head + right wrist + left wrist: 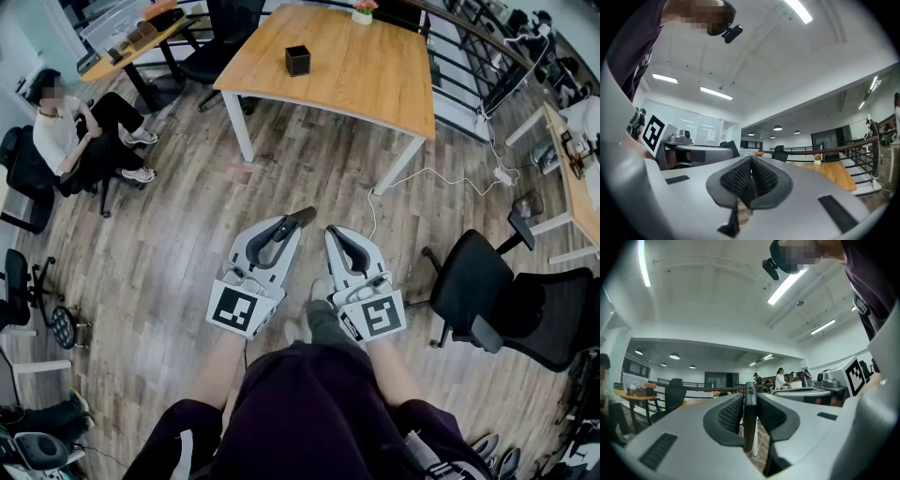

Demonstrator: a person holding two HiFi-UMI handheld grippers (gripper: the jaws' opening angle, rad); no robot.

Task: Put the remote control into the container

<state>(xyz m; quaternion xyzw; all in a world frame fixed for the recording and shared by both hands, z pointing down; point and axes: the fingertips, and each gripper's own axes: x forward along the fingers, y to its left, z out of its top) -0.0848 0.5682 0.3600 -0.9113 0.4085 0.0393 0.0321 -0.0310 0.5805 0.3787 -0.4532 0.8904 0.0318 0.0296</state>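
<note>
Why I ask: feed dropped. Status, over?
Left gripper shut on remote. Right gripper shut, empty. Container on table ahead, not yet reached. Nothing seen in the way.

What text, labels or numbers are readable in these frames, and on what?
No readable text in any view.
left marker cube: black-and-white square pattern, no letters or digits.
right marker cube: the same kind of pattern, no text.
sheet on the glass wall: too small to read.

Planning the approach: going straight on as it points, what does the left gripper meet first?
Likely the wooden table, at its near edge; nothing shows between. Height is unclear; it may pass above.
</note>
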